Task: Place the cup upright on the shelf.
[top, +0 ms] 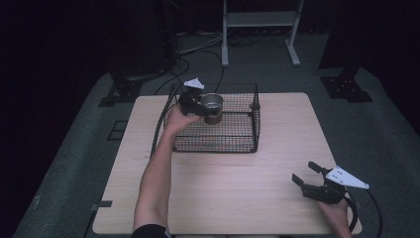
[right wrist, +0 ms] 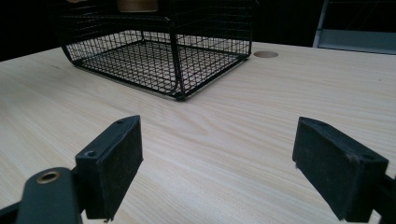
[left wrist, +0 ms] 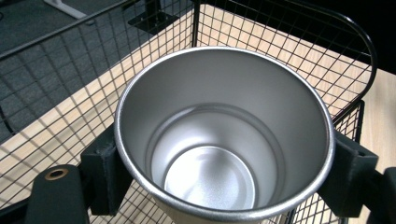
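Brushed, satin-matt metal cup [left wrist: 224, 140], thin black wire-mesh basket [top: 237, 144], pale smooth wood-grain tabletop [right wrist: 233, 130], matt black jaws.

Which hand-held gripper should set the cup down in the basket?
Left. The left hand-held gripper already clamps the metal cup over the wire basket; the right hand-held gripper sits open, well away.

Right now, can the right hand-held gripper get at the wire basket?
Probably yes. The right hand-held gripper is open over bare table, and nothing stands between it and the near corner of the wire basket. The left hand-held gripper holds the metal cup over the basket's far side.
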